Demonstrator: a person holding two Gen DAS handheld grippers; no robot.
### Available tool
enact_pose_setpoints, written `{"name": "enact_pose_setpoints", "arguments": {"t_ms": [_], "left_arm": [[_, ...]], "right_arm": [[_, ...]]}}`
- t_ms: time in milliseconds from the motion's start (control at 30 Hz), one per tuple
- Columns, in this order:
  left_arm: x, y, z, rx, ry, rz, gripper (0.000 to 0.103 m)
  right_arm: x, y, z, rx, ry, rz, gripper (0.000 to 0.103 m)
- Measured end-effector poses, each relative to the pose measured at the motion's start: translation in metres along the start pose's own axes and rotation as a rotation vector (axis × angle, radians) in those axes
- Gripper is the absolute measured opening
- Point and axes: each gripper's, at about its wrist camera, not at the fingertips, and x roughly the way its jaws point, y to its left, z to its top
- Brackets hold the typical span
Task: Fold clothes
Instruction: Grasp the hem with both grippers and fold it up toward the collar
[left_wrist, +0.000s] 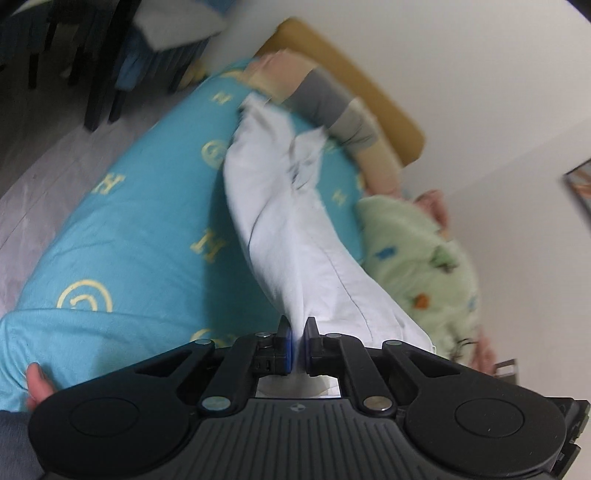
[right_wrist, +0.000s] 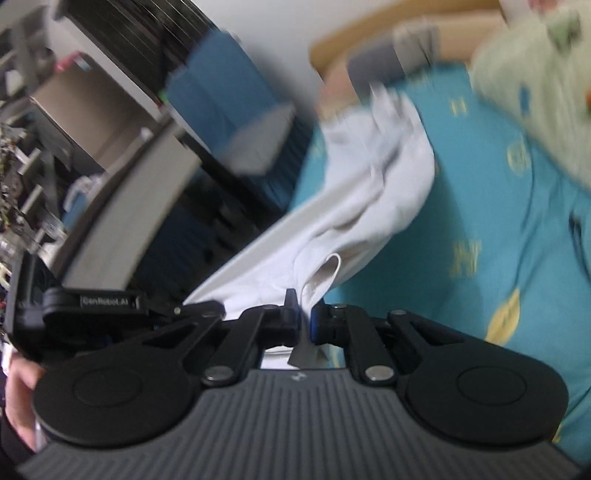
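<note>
The left gripper (left_wrist: 297, 334) has its fingers pinched tight on one edge of a white garment (left_wrist: 280, 206), and the right gripper (right_wrist: 303, 314) is likewise clamped on another part of the same white cloth. The garment stretches away from both grippers over a turquoise bedspread (left_wrist: 140, 229) with yellow letters, its far end bunched near a grey and beige striped garment (left_wrist: 332, 107); a pale green printed blanket (left_wrist: 417, 251) lies beside it, and both views are blurred

Home bedroom: bed (left_wrist: 140, 236), headboard (left_wrist: 354, 74), pillow (left_wrist: 417, 251).
</note>
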Motion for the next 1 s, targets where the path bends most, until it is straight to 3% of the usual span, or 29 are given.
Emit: {"name": "enact_pose_setpoints", "arguments": {"t_ms": [100,267,433,567,700,1000], "left_arm": [[-0.016,-0.013,-0.021,0.04,0.008,-0.017,0.006],[-0.029,-0.007,-0.071,0.064,0.057,-0.021,0.006],[-0.018,0.006,-0.092,0.073,0.081,-0.017,0.006],[0.001,0.002,-0.077,0.071,0.085,0.007,0.006],[0.019,-0.011,-0.04,0.098,0.045,0.044,0.006],[0.118,-0.019,0.043,0.212,-0.095,0.144,0.007]], "right_arm": [[-0.032,0.01,-0.003,-0.012,-0.035,0.017,0.009],[-0.071,0.007,-0.035,-0.036,0.001,0.027,0.009],[-0.071,0.002,-0.066,-0.029,0.013,0.018,0.009],[-0.061,-0.01,-0.062,0.011,0.005,0.013,0.009],[-0.038,-0.014,-0.037,0.032,-0.025,-0.002,0.01],[0.067,-0.033,0.037,-0.045,-0.105,-0.105,0.01]]}}
